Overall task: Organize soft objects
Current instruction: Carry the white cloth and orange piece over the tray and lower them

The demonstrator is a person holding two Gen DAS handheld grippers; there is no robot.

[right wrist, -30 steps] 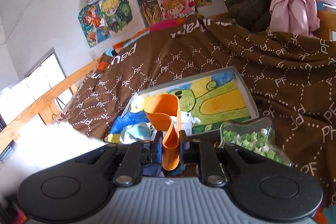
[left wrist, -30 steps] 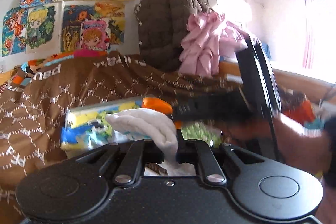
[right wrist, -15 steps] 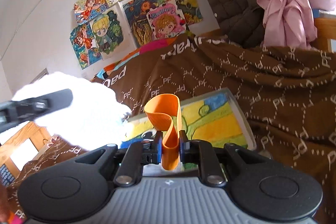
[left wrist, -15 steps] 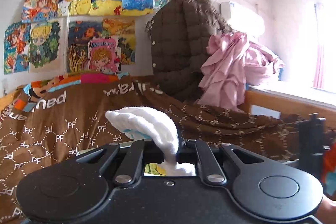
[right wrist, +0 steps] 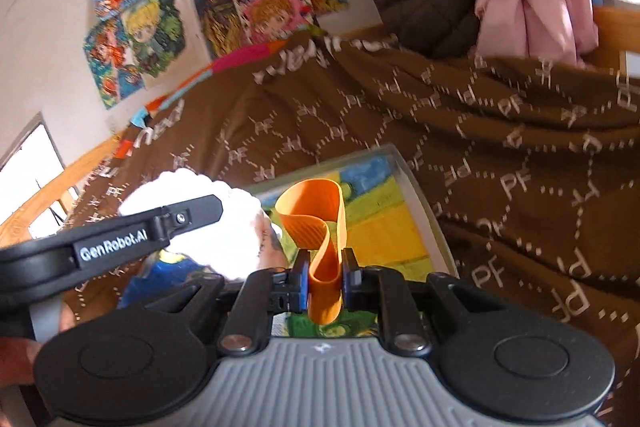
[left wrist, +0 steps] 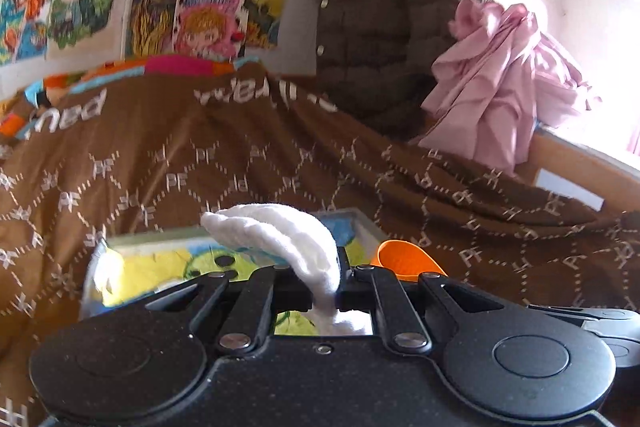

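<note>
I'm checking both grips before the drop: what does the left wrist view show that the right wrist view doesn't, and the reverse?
Only the left wrist view shows the left gripper pinching the white fluffy piece between its jaws. Only the right wrist view shows the right gripper clamped on the folded orange strip, and a window at far left. Both show the picture-lined tray on the brown blanket, the white piece and the strip.

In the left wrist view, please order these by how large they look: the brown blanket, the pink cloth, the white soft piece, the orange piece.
1. Brown blanket
2. Pink cloth
3. White soft piece: held close to the camera, so it looks bigger than it is.
4. Orange piece: only partly visible.
</note>
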